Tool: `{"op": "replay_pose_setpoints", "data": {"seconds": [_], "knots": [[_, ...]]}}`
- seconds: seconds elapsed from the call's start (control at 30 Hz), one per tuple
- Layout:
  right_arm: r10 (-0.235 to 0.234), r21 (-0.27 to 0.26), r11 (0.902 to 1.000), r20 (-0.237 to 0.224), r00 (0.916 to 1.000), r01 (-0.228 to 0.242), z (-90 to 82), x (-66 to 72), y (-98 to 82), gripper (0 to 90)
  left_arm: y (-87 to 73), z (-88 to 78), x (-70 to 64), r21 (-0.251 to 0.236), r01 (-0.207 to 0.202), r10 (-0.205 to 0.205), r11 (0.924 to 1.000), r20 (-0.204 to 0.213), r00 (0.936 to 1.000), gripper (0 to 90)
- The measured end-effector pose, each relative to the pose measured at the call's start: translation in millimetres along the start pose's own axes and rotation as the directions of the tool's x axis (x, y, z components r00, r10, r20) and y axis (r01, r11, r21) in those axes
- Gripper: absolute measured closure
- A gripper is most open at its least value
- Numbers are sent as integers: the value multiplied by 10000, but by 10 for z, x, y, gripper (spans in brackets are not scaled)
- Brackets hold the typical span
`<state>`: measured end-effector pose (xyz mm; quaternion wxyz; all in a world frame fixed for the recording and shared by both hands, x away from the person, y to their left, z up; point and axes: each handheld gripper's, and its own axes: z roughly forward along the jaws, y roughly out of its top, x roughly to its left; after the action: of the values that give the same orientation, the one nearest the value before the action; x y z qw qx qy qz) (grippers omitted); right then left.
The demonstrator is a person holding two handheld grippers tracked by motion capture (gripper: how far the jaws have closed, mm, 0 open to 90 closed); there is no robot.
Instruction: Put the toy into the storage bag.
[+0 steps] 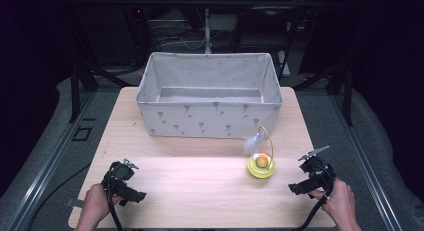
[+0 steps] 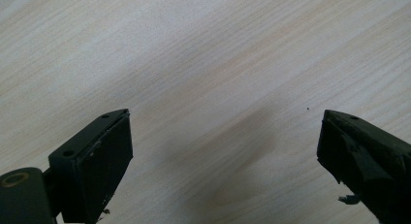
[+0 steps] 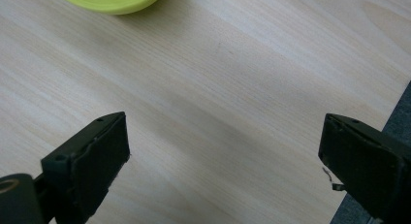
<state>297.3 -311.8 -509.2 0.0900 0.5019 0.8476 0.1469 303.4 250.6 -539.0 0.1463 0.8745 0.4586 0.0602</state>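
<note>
A yellow-green round toy [image 1: 261, 165] with an orange ball in its middle, a thin wire and a white feather sits on the wooden table [image 1: 200, 186], right of centre, just in front of a grey fabric bin [image 1: 209, 95]. My right gripper [image 1: 303, 172] rests near the table's right front, a short way right of the toy, jaws wide apart over bare wood. Its own view catches the toy's yellow rim [image 3: 112, 0] at the top left. My left gripper [image 1: 129, 180] sits at the left front, open, with only wood grain between its fingers [image 2: 99, 158].
The open-topped bin stands at the back middle of the table and looks empty inside. The table's right edge [image 3: 395, 120] lies close to my right gripper. Dark frame legs and cables surround the table on the floor.
</note>
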Motion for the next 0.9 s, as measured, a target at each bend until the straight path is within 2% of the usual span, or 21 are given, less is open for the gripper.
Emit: {"op": "replay_pose_setpoints", "data": {"seconds": [0.17, 0.2, 0.27, 0.3, 0.33, 0.63, 0.8, 0.9], "knots": [[2, -169, 9999, -32, 10000, -3, -3, 21, 5, 38, -1, 5, 1, 16, -14, 14, 10000, -20, 10000, 58], [-124, -30, 9999, -35, 9999, 123, -15, 22, 15, 38, 0, 4, 4, 16, -6, 6, 10000, -14, 10000, 58], [-76, -114, 9999, -49, 10000, 75, -13, 32, 16, 38, -1, 5, 3, 24, -3, 3, 10000, -14, 10000, 58], [-238, 42, 9997, -2, 9997, 238, -25, 36, 28, 38, -4, 13, 1, 9, 17, -17, 10000, -29, 10000, 58], [-176, -96, 9998, -80, 9998, 175, -22, 48, 32, 38, -4, 13, 1, 9, 17, -17, 10000, -29, 10000, 58], [-398, -1, 9992, 7, 9992, 398, -41, 77, 103, 33, -7, 9, 6, 16, -4, 4, 10000, 2, 10000, 58], [-601, 225, 9979, -369, 9975, 609, -68, 126, 189, 33, -9, 19, 4, 95, -19, 18, 10000, 109, 9999, 57], [-752, 194, 9969, -367, 9965, 760, -85, 158, 220, 32, -6, 17, -1, 54, -3, 2, 10000, 105, 9999, 57]]}}
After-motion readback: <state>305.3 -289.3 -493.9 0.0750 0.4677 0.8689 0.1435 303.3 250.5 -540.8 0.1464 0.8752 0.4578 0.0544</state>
